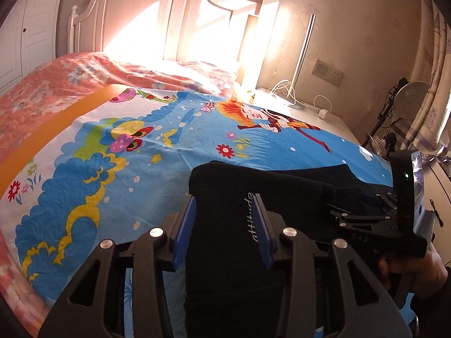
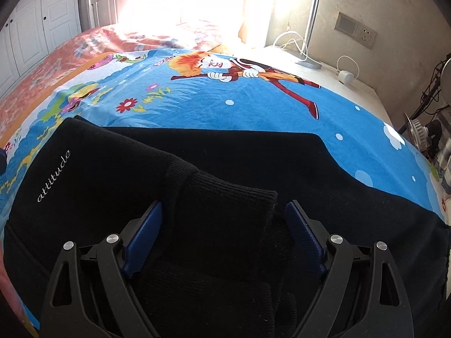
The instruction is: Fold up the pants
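Observation:
Black pants (image 1: 225, 253) lie folded on a blue cartoon sheet (image 1: 112, 169), with white "attitude" lettering (image 2: 53, 177) on the upper layer. My left gripper (image 1: 225, 219) hovers low over that lettered part. Its blue pads stand apart with flat cloth below and between them, nothing pinched. In the right wrist view the pants (image 2: 225, 155) spread wide, and a ribbed cuff (image 2: 225, 197) lies on top. My right gripper (image 2: 224, 205) stands wide open around that cuff, pads clear of it. The right tool's black body (image 1: 406, 197) and the hand (image 1: 417, 267) holding it show at the left view's right edge.
An orange floral quilt (image 1: 56, 84) covers the bed's far and left side below a white headboard (image 1: 141, 22). A white nightstand (image 2: 324, 67) with cables and a lamp pole (image 1: 304, 56) borders the bed on the right. A desk lamp (image 1: 414, 95) and clutter stand further right.

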{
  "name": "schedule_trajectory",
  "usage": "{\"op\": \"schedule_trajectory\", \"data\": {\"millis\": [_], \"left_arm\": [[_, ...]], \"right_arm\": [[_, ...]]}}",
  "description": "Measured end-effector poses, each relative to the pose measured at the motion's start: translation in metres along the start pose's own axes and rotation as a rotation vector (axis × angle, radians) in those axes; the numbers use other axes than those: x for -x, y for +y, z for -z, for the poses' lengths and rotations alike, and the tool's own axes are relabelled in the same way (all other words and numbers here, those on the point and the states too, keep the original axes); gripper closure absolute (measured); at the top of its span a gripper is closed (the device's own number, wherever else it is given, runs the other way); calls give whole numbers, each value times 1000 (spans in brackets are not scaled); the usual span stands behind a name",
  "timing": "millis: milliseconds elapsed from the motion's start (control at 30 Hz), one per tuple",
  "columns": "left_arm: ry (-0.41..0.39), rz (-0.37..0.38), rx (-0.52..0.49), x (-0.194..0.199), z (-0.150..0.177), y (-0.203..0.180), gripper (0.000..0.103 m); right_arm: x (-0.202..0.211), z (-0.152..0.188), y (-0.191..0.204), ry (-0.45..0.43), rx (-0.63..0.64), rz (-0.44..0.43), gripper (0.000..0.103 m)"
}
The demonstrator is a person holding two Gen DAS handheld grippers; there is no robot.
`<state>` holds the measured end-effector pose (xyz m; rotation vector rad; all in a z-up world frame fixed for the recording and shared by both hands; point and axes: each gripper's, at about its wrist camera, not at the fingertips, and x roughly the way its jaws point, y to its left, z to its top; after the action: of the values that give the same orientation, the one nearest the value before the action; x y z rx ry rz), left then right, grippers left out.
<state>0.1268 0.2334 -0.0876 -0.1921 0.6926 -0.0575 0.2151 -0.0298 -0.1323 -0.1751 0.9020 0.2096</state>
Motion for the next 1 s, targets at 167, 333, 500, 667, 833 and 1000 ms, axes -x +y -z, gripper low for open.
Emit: {"op": "schedule_trajectory", "data": {"millis": [167, 333, 500, 667, 833, 1000], "left_arm": [[19, -62, -25, 14, 55, -10, 61], [61, -44, 57, 3, 75, 13, 40], [52, -32, 76, 1, 78, 19, 36], [36, -21, 88, 1, 81, 21, 35], [41, 1, 121, -1, 82, 28, 29], [55, 48, 155, -2, 84, 36, 25]], "right_arm": [[0, 1, 0, -11, -1, 8, 18], [0, 2, -1, -16, -10, 8, 14], [2, 2, -3, -23, -20, 11, 12], [31, 8, -1, -61, -42, 26, 11], [78, 28, 20, -215, 14, 10, 5], [42, 44, 26, -13, 1, -11, 5]]}}
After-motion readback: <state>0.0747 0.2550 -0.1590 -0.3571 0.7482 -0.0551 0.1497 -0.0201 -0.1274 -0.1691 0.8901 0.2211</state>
